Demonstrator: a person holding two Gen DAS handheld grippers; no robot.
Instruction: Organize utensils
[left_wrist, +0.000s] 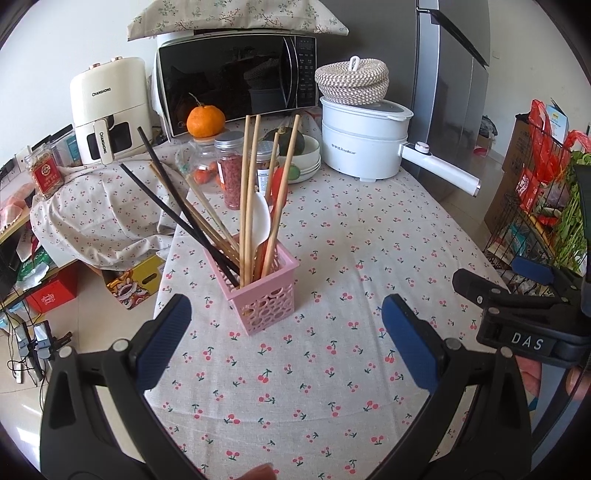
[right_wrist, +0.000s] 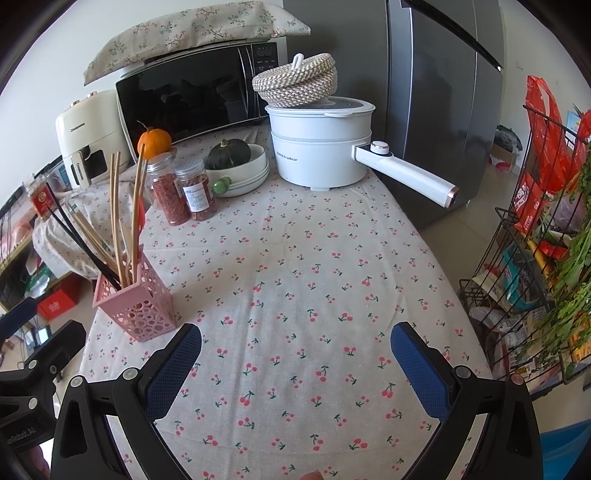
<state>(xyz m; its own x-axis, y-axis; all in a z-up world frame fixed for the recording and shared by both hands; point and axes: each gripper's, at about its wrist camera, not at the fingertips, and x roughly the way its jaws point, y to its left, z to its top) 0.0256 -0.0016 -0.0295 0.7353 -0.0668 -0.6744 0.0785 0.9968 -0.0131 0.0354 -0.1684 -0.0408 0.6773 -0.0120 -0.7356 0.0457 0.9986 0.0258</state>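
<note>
A pink perforated utensil holder (left_wrist: 263, 291) stands on the cherry-print tablecloth (left_wrist: 332, 369). It holds several wooden chopsticks (left_wrist: 244, 192), black chopsticks (left_wrist: 177, 214) and a white spoon (left_wrist: 258, 218). My left gripper (left_wrist: 286, 325) is open and empty, just in front of the holder. The holder also shows at the left in the right wrist view (right_wrist: 138, 302). My right gripper (right_wrist: 295, 350) is open and empty over the bare cloth (right_wrist: 314, 277), to the right of the holder. The right gripper's body shows at the right edge of the left wrist view (left_wrist: 524, 314).
At the back of the table stand two jars (right_wrist: 184, 192), a bowl with a squash (right_wrist: 240, 162), an orange (right_wrist: 154, 143), a white electric pot (right_wrist: 321, 147) with a woven basket on it, a microwave (left_wrist: 236, 77) and an air fryer (left_wrist: 110, 107). A wire rack (right_wrist: 535, 258) stands right; a fridge (right_wrist: 443, 92) behind.
</note>
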